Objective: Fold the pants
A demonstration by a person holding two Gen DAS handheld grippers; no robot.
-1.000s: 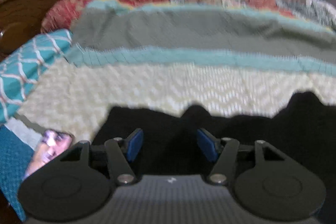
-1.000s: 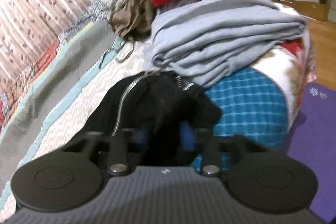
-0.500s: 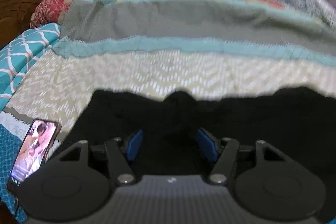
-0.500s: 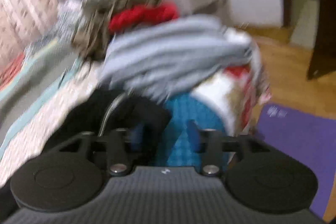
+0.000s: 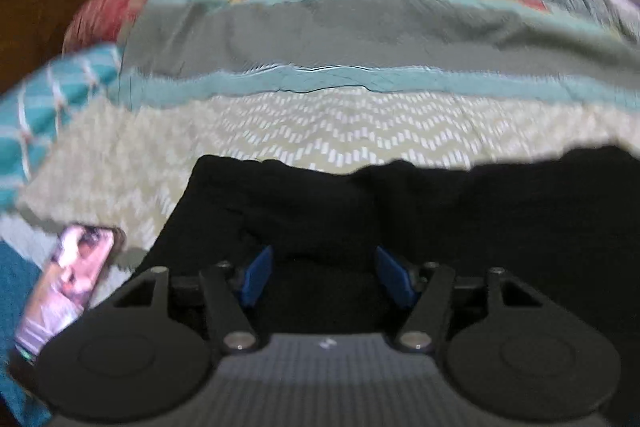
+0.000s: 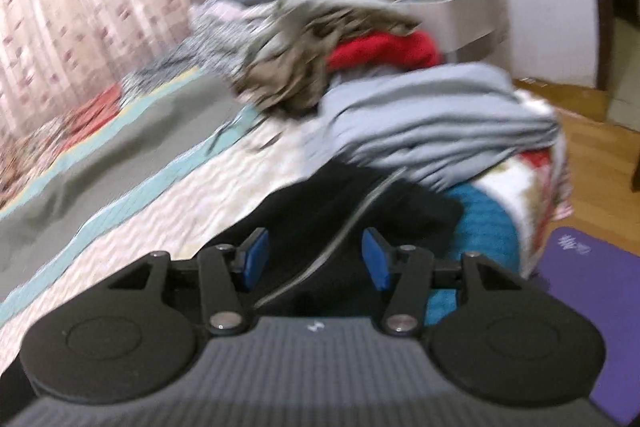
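R gripper just let go of black pants, jaws now apart; L gripper unchanged, apart over pants.

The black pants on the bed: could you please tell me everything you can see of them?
The black pants are of dark, soft-looking cloth and lie spread flat on the patterned bedspread, their far edge uneven. In the right wrist view a silver zipper curves along them, and that end reaches the grey folded garment and the bed's edge. Both the left gripper and the right gripper are open above the cloth, not clamping it. A phone lies beside their left edge.
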